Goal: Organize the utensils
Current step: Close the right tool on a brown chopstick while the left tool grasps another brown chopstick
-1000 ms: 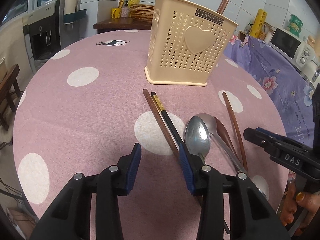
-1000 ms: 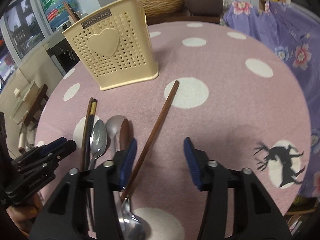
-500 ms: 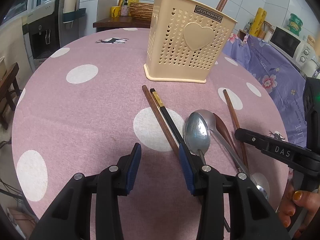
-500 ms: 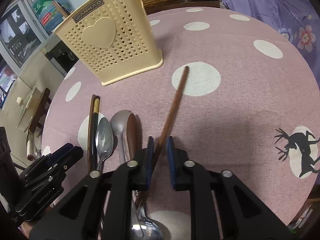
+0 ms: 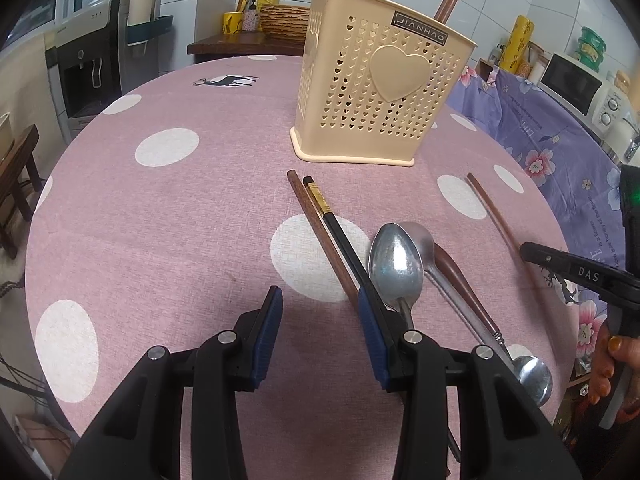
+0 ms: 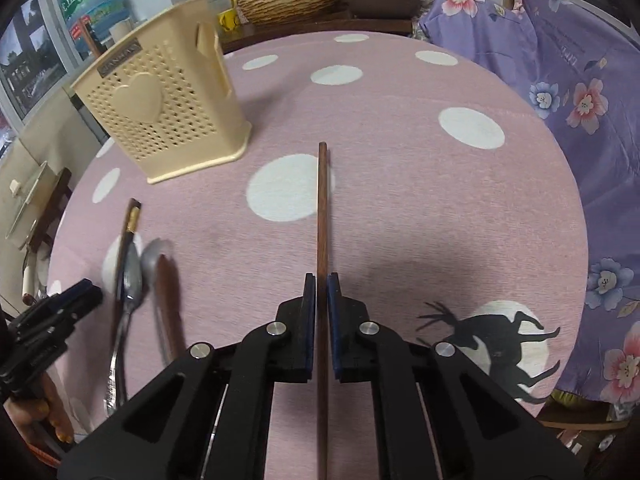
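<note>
A cream perforated utensil holder with a heart stands on the pink dotted table; it also shows in the right wrist view. It holds brown sticks. My right gripper is shut on a brown wooden chopstick, held a little above the table; that chopstick shows at the right in the left wrist view. My left gripper is open and empty above the table. Beside its right finger lie a brown chopstick, a black chopstick, two metal spoons and a wooden spoon.
The round table has its edge close at the left and front. A purple flowered cloth covers furniture to the right. A water dispenser and a side table with a basket stand behind.
My right gripper closed on the lone brown chopstick and lifted and turned it so it points straight ahead. My left gripper stayed open and barely moved.
</note>
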The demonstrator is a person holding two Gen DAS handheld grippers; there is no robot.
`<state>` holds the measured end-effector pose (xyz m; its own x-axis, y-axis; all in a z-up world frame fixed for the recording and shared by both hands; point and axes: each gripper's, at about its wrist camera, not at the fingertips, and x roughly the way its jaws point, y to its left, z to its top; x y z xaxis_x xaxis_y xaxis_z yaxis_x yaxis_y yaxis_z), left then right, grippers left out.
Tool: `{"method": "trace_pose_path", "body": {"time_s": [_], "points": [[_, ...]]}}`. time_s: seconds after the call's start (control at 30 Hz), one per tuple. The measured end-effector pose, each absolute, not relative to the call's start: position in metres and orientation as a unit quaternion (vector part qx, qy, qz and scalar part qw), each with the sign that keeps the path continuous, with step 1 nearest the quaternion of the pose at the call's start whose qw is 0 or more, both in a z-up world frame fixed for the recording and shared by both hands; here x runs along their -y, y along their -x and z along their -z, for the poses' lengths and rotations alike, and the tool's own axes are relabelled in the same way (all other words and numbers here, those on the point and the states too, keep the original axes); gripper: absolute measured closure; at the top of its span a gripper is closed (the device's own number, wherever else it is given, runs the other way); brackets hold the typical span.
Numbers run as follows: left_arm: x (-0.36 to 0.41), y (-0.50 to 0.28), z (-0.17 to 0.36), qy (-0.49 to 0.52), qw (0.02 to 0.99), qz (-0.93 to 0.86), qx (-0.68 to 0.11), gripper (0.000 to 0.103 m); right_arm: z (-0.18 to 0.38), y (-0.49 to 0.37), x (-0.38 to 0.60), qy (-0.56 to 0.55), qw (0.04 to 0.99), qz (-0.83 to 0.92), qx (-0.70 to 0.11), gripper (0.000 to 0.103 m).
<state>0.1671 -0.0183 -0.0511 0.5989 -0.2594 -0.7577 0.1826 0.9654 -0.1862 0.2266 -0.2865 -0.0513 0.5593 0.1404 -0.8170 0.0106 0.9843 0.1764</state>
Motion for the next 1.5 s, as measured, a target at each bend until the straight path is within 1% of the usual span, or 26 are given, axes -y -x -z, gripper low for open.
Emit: {"method": "trace_pose_path", "body": {"time_s": [0.1, 0.13, 0.17, 0.2, 0.23, 0.27, 0.37, 0.53, 0.6, 0.67, 0.83, 1.03, 1.23, 1.3, 1.5], "points": [[0.018, -0.168, 0.052, 0.05, 0.891, 0.123, -0.434, 0.063, 0.055, -0.226, 0.29, -0.087, 0.882, -0.039, -0.462, 0.095], [0.018, -0.169, 0.053, 0.051, 0.89, 0.122, -0.436, 0.063, 0.056, -0.226, 0.29, -0.085, 0.883, -0.04, -0.46, 0.092], [0.018, -0.17, 0.053, 0.053, 0.89, 0.122, -0.437, 0.063, 0.056, -0.226, 0.289, -0.085, 0.885, -0.041, -0.457, 0.083], [0.018, -0.171, 0.053, 0.054, 0.889, 0.121, -0.438, 0.063, 0.056, -0.226, 0.289, -0.084, 0.886, -0.042, -0.453, 0.076], [0.018, -0.171, 0.053, 0.055, 0.889, 0.121, -0.439, 0.063, 0.056, -0.225, 0.288, -0.082, 0.888, -0.042, -0.45, 0.061], [0.019, -0.172, 0.053, 0.056, 0.888, 0.12, -0.439, 0.063, 0.056, -0.225, 0.286, -0.078, 0.892, -0.04, -0.444, 0.052], [0.023, -0.174, 0.053, 0.054, 0.887, 0.122, -0.441, 0.063, 0.053, -0.221, 0.285, -0.072, 0.899, -0.031, -0.432, 0.052], [0.039, -0.176, 0.054, 0.012, 0.893, 0.107, -0.437, 0.064, 0.052, -0.218, 0.284, -0.076, 0.9, -0.032, -0.429, 0.052], [0.042, -0.175, 0.055, -0.008, 0.895, 0.098, -0.435, 0.067, 0.053, -0.217, 0.284, -0.076, 0.899, -0.033, -0.429, 0.05], [0.04, -0.175, 0.055, -0.013, 0.894, 0.098, -0.436, 0.067, 0.053, -0.216, 0.284, -0.074, 0.9, -0.031, -0.429, 0.048], [0.024, -0.178, 0.054, -0.01, 0.888, 0.099, -0.448, 0.068, 0.049, -0.216, 0.287, -0.06, 0.905, -0.025, -0.421, 0.045], [0.007, -0.198, 0.048, 0.037, 0.889, 0.083, -0.449, 0.068, 0.044, -0.229, 0.288, -0.043, 0.91, -0.027, -0.411, 0.045], [0.008, -0.223, 0.047, 0.034, 0.888, 0.053, -0.456, 0.068, 0.039, -0.251, 0.285, -0.004, 0.916, -0.033, -0.4, 0.045], [0.005, -0.227, 0.051, 0.048, 0.884, 0.049, -0.463, 0.072, 0.041, -0.259, 0.285, 0.0, 0.914, -0.037, -0.404, 0.046], [0.008, -0.228, 0.053, 0.053, 0.889, 0.036, -0.454, 0.086, 0.057, -0.285, 0.279, 0.016, 0.901, -0.036, -0.431, 0.062]]}}
